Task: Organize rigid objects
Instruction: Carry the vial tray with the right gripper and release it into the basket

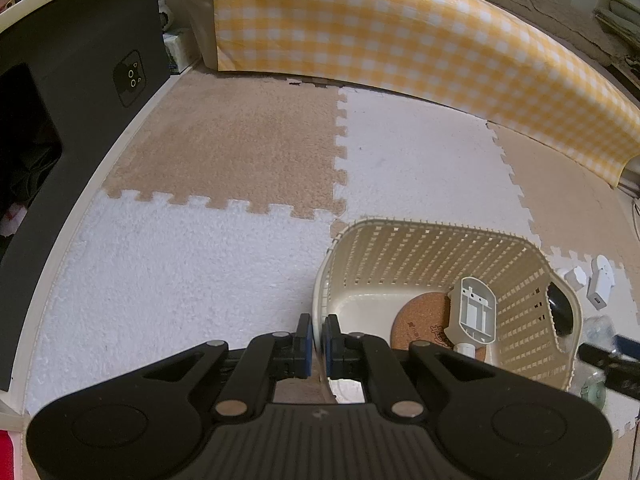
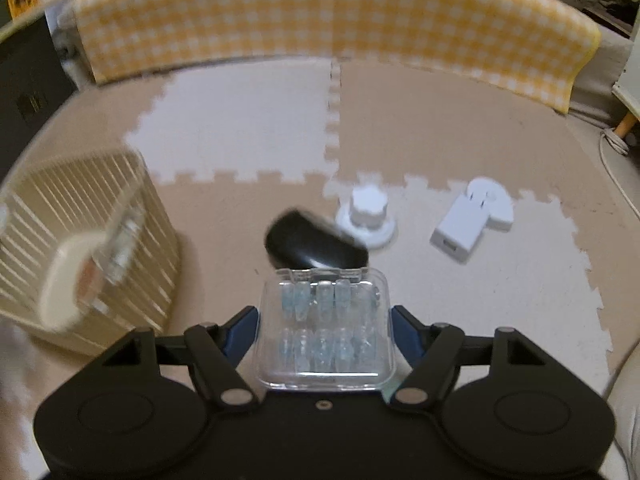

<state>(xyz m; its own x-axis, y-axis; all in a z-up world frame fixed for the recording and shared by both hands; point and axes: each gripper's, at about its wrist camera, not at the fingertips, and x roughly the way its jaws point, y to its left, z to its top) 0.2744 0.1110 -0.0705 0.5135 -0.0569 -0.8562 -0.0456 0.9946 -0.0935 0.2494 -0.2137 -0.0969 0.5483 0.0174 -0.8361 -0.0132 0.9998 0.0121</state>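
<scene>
Left claw (image 1: 316, 344) pinching basket (image 1: 320, 280) rim, right claw (image 2: 324, 332) clamping clear case (image 2: 324, 328)

My right view is smeared: basket (image 2: 86, 240) left of the gripper blurred, contents unreadable. Black mouse (image 2: 316, 246) ahead, its near edge hidden behind the clear case (image 2: 326, 328). Case's rear disappears under the gripper body. Left view: mouse (image 1: 560, 308) mostly hidden behind the basket wall (image 1: 440, 248).

basket (image 1: 420, 240): holds coaster (image 1: 420, 320) | charger (image 2: 460, 232): apparently right of mouse (image 2: 312, 244)
</scene>
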